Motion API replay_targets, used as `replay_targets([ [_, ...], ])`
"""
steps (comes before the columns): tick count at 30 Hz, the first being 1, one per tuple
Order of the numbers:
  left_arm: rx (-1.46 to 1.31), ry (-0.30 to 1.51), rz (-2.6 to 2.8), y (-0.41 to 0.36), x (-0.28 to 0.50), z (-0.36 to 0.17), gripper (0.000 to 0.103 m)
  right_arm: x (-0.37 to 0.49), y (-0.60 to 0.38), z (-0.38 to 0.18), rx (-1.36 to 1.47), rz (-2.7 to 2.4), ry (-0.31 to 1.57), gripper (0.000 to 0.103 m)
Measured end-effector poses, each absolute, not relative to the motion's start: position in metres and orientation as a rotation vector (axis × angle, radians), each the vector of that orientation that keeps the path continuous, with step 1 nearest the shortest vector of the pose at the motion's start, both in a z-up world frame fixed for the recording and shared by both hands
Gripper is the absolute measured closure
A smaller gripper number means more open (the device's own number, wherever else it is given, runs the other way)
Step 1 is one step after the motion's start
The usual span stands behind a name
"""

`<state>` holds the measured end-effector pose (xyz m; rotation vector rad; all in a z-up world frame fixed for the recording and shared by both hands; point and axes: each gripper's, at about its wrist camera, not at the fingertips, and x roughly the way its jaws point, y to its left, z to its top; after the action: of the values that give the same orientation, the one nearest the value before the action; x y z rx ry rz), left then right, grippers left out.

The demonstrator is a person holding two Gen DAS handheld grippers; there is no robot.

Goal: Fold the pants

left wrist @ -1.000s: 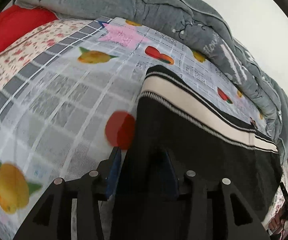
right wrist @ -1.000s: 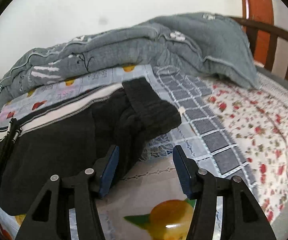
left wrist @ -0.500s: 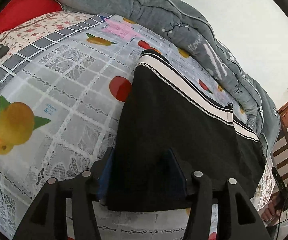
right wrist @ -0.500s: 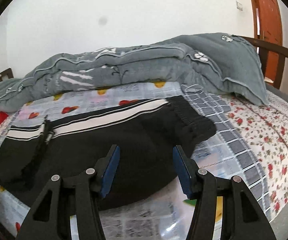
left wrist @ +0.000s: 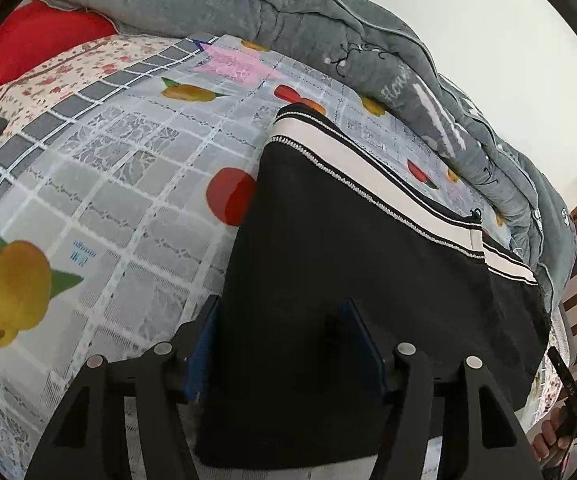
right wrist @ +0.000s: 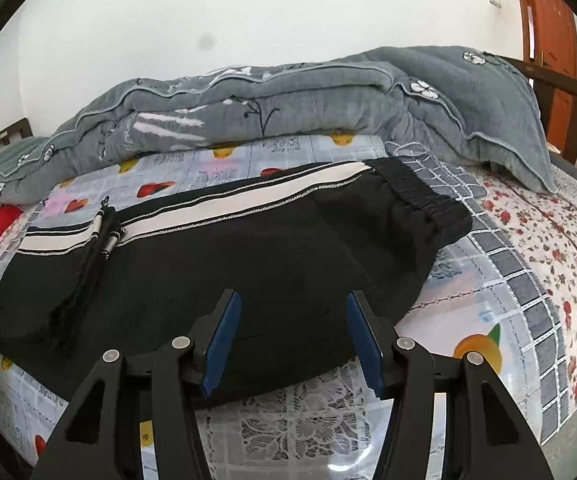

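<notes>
- A red pillow lies at the far left of the bed, next to the flowered sheet.
- A fruit-printed cover spreads over the near part of the mattress.
- The pants, black with a white side stripe, lie flat across that cover, waistband to the right and a drawstring draped over the left part.
- A grey quilt is bunched along the far side, against the wall.
- The left gripper has just been opening its jaws; the near left end of the pants lies between the parted pads, which do not pinch it.
- The right gripper hangs over the near edge of the pants, jaws apart and holding nothing.
</notes>
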<state>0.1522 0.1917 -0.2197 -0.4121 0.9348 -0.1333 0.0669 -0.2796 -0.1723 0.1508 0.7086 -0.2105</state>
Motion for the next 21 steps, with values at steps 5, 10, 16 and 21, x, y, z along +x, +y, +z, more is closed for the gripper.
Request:
replay_targets([
  [5, -0.416, 0.930, -0.123, 0.190, 0.161, -0.220, 0.042, 0.079, -0.275, -0.178, 0.152, -0.196, 0.731, 0.049],
  [10, -0.415, 0.904, -0.160, 0.192, 0.148, -0.220, 0.042, 0.092, -0.271, -0.184, 0.148, -0.174, 0.746, 0.049],
  [16, -0.475, 0.831, -0.279, 0.203, 0.111, -0.226, 0.042, 0.106, -0.265, -0.200, 0.132, -0.147, 0.778, 0.049],
  [21, -0.534, 0.817, -0.255, 0.202, 0.134, -0.228, 0.042, 0.109, -0.258, -0.205, 0.122, -0.116, 0.799, 0.049],
])
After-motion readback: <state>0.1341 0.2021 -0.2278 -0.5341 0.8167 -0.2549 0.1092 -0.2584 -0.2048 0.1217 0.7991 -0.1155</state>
